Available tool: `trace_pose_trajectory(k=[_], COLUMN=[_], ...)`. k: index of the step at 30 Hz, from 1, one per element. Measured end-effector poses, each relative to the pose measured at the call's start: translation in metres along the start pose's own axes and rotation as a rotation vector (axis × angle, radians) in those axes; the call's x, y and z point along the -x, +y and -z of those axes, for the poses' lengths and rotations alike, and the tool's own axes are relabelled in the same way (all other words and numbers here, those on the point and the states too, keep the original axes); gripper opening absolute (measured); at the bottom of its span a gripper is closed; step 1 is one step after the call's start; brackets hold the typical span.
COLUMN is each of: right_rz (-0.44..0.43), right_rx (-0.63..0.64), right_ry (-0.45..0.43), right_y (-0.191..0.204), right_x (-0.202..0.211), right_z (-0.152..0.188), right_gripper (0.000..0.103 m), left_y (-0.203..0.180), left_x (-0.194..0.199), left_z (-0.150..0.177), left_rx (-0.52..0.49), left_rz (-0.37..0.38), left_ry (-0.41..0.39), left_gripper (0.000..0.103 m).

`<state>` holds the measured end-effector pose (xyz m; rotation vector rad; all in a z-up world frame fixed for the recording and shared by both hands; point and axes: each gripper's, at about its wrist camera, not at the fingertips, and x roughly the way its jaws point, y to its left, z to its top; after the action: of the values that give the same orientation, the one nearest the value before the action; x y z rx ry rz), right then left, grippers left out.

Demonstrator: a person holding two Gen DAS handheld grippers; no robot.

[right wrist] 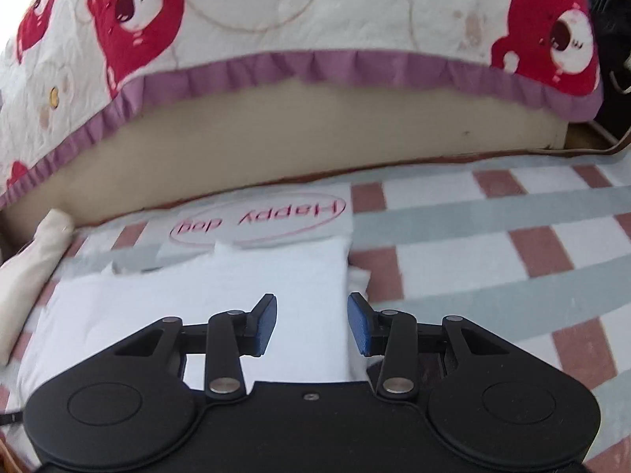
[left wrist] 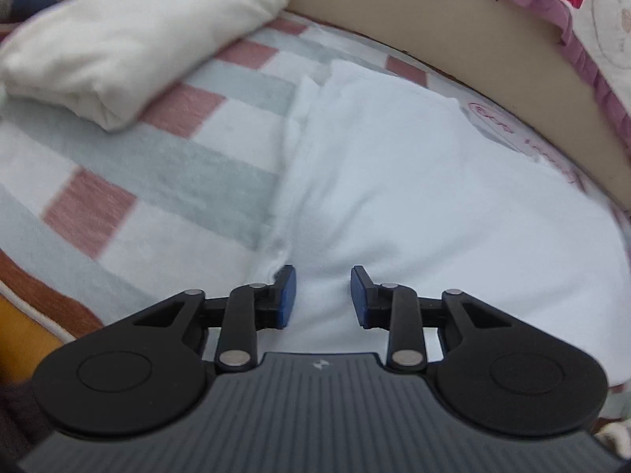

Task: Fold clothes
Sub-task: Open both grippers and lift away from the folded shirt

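There is one folded white cloth shirt with pink writing (right wrist: 221, 276), one rolled cream cloth bundle (left wrist: 130, 47), one checked pink and grey blanket (left wrist: 165, 165), and one bear quilt (right wrist: 276, 12).

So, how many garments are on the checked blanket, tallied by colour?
White, with the "Happy dog" print: 1, the white garment lying under both hand-held grippers.
Cream: 1, the cream garment, folded and set aside.
Total: 2

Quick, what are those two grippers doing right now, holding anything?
Left gripper: open, holding nothing, above the folded white cotton garment.
Right gripper: open, holding nothing, over that garment's right edge.
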<state>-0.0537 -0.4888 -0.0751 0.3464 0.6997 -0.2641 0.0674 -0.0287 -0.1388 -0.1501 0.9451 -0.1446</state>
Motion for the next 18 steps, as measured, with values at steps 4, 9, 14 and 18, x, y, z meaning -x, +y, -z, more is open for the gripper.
trace_pose_trajectory(k=[4,9,14,18], right_rz=[0.016,0.1,0.095,0.172], right_rx=[-0.014,-0.025,-0.017,-0.018], right_ry=[0.068,0.123,0.199,0.231], right_y=[-0.007,-0.012,-0.017,-0.025], right_x=[-0.017,-0.036,-0.05,-0.058], right_z=[0.009,0.013,0.017,0.023], right_gripper=[0.045,0.045,0.045,0.039], left_y=[0.002,-0.018,-0.046,-0.048], left_x=[0.013,0.031,0.003,-0.022], left_z=[-0.002,-0.009,-0.008,-0.006], left_rx=[-0.038,-0.098,-0.162,-0.137], left_rz=[-0.192,-0.044,0.084,-0.015], left_ry=[-0.106,-0.167,-0.073,0.048], left_gripper=[0.021,0.033,0.042,0.044])
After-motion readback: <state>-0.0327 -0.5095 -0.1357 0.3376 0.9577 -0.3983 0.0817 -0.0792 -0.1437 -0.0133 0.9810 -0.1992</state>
